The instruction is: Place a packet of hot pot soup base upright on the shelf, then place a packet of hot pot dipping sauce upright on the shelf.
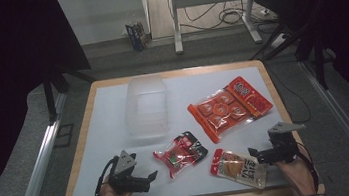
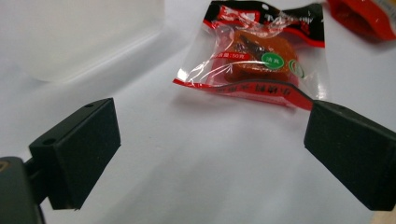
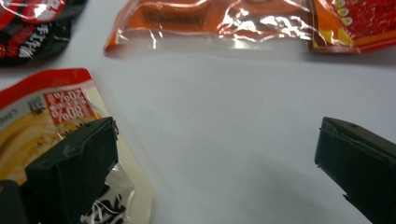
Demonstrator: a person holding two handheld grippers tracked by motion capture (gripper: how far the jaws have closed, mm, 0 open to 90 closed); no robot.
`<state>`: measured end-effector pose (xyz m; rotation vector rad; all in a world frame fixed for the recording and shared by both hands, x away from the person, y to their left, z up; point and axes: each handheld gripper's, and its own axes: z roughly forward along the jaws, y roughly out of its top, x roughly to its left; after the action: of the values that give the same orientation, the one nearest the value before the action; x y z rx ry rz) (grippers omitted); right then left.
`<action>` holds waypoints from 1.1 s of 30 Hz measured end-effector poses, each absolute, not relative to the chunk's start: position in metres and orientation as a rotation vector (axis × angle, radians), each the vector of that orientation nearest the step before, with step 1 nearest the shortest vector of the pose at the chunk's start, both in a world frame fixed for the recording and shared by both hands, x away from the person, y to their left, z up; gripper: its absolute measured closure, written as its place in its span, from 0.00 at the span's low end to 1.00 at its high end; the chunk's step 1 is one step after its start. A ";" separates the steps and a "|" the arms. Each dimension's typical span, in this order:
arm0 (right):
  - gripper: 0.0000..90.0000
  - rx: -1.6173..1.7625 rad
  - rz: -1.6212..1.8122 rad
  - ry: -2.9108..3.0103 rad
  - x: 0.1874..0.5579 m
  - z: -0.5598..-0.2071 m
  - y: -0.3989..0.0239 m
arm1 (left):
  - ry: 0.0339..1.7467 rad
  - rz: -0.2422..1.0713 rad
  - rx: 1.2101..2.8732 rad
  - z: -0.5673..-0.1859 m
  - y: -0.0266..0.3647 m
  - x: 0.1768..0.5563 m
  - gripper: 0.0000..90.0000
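Note:
My left gripper rests low at the table's near left, open, with nothing between its jaws. Just beyond it lies a small red and black snack packet. My right gripper is at the near right, open wide over bare white surface. Its left jaw hangs over the edge of a cream and red pouch. A large orange packet lies farther back on the right. A clear plastic tub stands at the back centre.
The white sheet covers a wooden table top with a raised rim. Metal rails run along both sides of the table. A desk frame and cables stand on the floor behind.

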<state>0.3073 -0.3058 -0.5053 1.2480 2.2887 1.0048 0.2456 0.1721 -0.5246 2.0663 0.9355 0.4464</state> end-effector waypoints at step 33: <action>0.00 1.214 1.003 2.282 0.309 -0.507 -0.306 | 0.892 0.464 2.055 -0.524 0.164 0.250 0.03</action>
<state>0.3095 -0.3061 -0.5073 1.2138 2.2820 1.0026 0.2503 0.1640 -0.5245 2.0555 0.8924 0.4642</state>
